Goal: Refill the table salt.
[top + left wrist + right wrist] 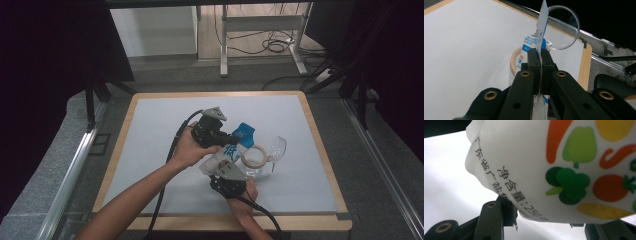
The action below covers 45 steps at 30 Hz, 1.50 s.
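- A white plastic bag [227,156] with blue print and vegetable pictures is held between the two grippers above the middle of the white table mat [150,150], just in front of a clear glass jar [256,159] with a wooden rim.
- The left gripper [540,56] is fully closed: its jaws are pinched flat on the thin top edge of the bag, which is seen rising as a narrow strip between them in the left gripper view. The blue top corner is probably held this way so that the mouth of the bag can be steered.
- The right gripper [544,221] is placed under the bulging lower part of the bag. Its jaws stand partly open and far apart, with the full belly of the bag between them; whether the pads press on it cannot be told, though the bag seems to be cradled there so that its weight is carried.
- The bag is tilted toward the jar, which suggests that its contents are meant to be poured in.
- A round clear lid [564,27] is seen beyond the jar, tipped up on its far side, so the opening is left free.
- No earlier step can be judged; the pour itself appears not yet begun.
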{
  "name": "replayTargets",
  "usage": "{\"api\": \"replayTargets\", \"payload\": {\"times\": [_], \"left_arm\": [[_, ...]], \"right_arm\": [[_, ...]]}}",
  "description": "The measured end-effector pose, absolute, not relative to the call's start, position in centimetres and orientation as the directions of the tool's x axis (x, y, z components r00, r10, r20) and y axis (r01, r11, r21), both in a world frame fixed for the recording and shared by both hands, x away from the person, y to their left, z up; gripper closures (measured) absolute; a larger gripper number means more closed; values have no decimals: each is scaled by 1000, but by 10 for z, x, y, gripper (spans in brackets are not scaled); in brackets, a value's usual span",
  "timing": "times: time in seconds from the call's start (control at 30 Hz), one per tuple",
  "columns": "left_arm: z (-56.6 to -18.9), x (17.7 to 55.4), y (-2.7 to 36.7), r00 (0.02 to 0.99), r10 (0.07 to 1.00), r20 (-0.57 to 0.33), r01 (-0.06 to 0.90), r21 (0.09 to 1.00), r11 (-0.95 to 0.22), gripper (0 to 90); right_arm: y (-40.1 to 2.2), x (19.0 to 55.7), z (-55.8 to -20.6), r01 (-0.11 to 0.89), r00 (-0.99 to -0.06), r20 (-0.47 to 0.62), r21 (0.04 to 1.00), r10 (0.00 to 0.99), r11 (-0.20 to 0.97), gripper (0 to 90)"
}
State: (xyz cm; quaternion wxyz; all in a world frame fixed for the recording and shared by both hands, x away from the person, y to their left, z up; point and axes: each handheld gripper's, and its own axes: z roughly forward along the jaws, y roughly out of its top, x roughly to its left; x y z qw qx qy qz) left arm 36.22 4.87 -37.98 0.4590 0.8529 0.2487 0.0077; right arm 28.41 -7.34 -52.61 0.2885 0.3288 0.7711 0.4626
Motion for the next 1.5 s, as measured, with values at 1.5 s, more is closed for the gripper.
{"api": "replayTargets", "payload": {"times": [1.5], "left_arm": [[-376, 389, 14, 892, 420, -168, 414, 675, -610, 900]], "right_arm": [[-69, 293, -521, 311, -633, -3, 915, 774, 258, 543]]}}
